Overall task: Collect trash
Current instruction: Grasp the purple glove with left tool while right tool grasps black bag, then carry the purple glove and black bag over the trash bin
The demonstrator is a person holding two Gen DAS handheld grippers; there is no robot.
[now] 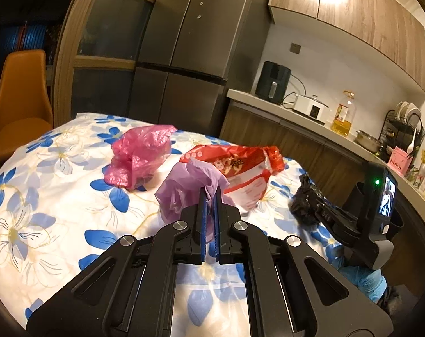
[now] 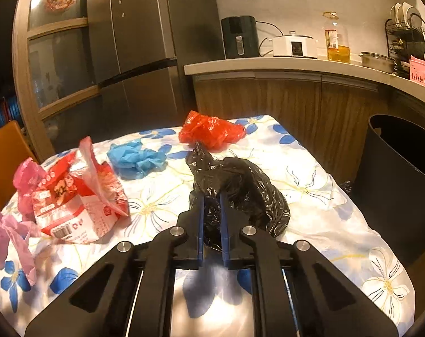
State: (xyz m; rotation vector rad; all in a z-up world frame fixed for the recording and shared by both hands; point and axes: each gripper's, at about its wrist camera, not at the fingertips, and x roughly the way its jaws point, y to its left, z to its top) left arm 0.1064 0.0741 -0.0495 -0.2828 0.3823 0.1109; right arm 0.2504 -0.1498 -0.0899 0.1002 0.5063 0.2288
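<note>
Both grippers loaded: left gripper (image 1: 209,196) fingers pinched nearly shut on crumpled lilac bag (image 1: 184,188), lifted off floral-cloth surface (image 1: 44,196); right gripper (image 2: 211,199) fingers clamped close on near fold of black bag (image 2: 240,188), which lies on surface w/ bulk spilling to the right. Step in hand, prob.: carry black bag to dark bin (image 2: 400,179), just beyond right edge of surface. Best done by lifting straight up first so loose plastic clears the cloth, then swinging right w/o dragging; thin film slips easily, so keep pinch firm till over bin mouth. Lilac bag better held clear, away from red snack packet (image 2: 77,196) beside it. Left on surface: pink bag (image 1: 142,154) far left, blue bag (image 2: 136,157) mid-far, red bag (image 2: 212,132) at far edge. Task approx. early stage, most trash uncollected.
</note>
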